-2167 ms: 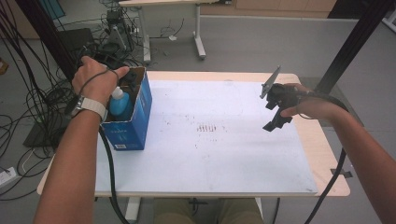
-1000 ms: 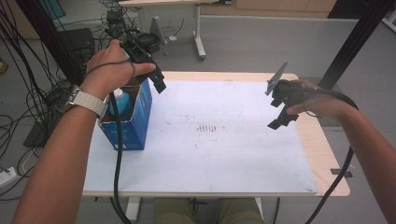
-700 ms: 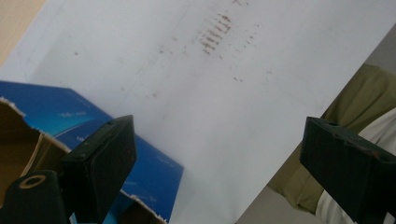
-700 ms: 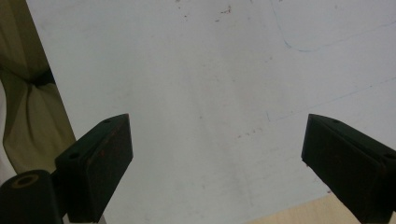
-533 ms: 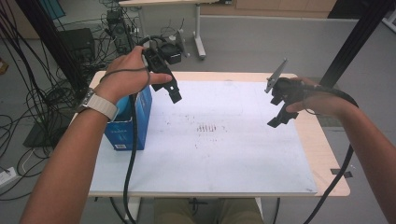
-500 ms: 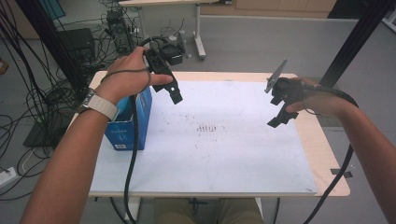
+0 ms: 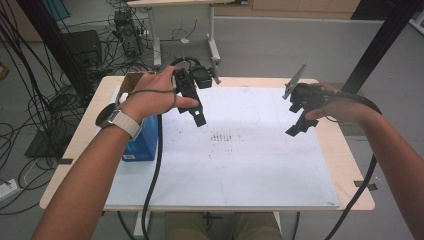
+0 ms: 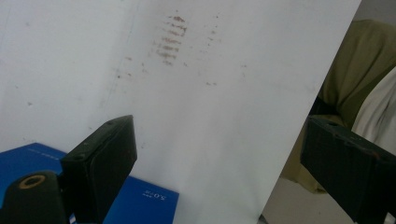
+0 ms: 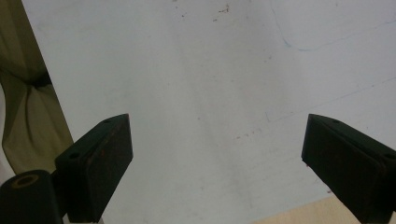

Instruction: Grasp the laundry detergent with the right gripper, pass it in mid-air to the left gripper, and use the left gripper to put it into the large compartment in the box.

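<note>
Seen from above, a person's left gripper [image 7: 199,116] hangs over the white sheet [image 7: 235,165], jaws wide apart and empty, as if just clear of the blue box [image 7: 141,145] at nine o'clock of the table [image 7: 350,165]. The right gripper [image 7: 298,126], at two o'clock, is likewise wide open and empty, seemingly waiting its turn.
</note>
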Demonstrator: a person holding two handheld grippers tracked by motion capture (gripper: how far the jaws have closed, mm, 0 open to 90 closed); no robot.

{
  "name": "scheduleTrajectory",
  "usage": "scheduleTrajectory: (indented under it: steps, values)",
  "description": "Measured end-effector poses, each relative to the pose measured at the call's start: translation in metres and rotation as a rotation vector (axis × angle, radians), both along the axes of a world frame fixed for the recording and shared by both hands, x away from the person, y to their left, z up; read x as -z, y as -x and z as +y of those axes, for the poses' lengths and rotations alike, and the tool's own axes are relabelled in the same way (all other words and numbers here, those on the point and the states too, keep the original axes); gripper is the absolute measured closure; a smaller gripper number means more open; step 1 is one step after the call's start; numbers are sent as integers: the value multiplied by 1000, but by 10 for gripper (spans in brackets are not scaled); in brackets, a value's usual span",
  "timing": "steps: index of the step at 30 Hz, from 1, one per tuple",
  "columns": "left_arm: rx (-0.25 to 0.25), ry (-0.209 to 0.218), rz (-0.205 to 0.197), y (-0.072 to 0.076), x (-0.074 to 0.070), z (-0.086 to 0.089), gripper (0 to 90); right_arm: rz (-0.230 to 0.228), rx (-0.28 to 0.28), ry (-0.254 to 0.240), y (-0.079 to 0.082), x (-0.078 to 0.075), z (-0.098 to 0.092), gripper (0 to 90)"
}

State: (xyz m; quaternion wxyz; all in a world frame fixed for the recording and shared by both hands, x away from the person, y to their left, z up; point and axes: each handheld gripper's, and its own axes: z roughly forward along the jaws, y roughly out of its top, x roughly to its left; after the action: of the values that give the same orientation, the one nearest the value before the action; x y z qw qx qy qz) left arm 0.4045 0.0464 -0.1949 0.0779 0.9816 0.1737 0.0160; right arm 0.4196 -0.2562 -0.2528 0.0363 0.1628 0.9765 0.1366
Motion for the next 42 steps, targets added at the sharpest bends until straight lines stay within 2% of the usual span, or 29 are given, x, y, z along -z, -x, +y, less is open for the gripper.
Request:
scheduleTrajectory:
  steps: [12, 22, 29, 42]
  values:
    - [60, -7, 3, 4, 8, -16, 116, 4, 7, -4, -2, 2, -2, 85]
    - [75, -14, -5, 7, 12, -23, 115, 9, 11, -5, -2, 5, -3, 85]
    - [87, -16, 11, 9, 17, -24, 115, 6, 8, -7, -1, 4, -1, 84]
    - [106, -13, 13, 9, 21, -28, 115, 8, 4, -12, -2, 6, 0, 84]
